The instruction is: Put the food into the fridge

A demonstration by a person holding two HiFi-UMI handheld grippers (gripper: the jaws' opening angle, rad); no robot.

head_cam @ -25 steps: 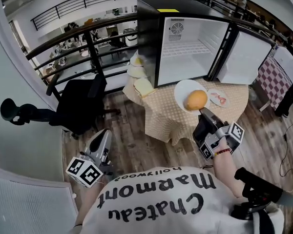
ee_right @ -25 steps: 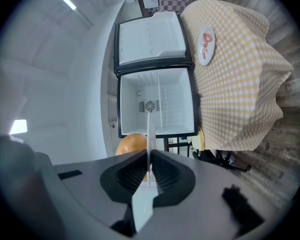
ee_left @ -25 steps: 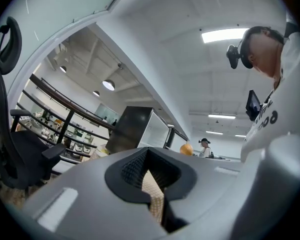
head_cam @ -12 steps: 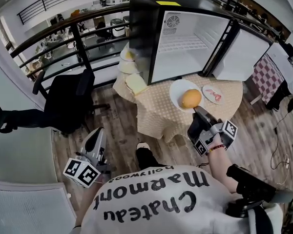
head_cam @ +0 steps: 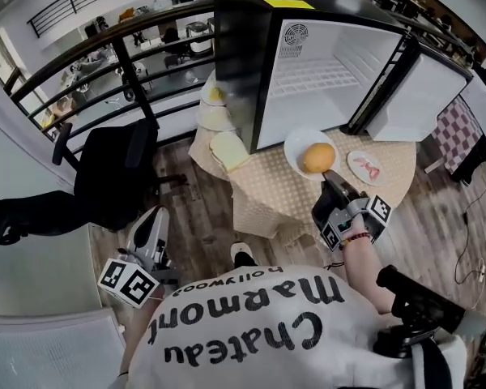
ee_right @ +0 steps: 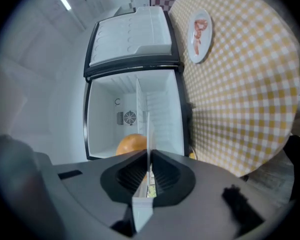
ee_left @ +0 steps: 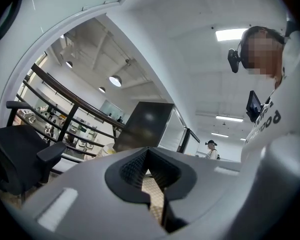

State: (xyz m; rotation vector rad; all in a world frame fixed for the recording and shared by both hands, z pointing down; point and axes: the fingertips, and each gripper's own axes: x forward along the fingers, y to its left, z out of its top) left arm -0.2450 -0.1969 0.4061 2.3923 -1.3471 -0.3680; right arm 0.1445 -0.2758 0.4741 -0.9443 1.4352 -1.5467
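The right claw (head_cam: 331, 178) is gripping the plate (head_cam: 295, 145) carrying the orange (head_cam: 318, 158), and next is needing a level slide into the open fridge (head_cam: 332, 71).

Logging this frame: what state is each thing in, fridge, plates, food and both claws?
Fridge: door open, inside empty.
Big plate: held off the table, rim pinched in the right claw.
Orange food: resting on the big plate.
Small plate: lying on the table.
Left claw: shut, empty, low at the person's side.
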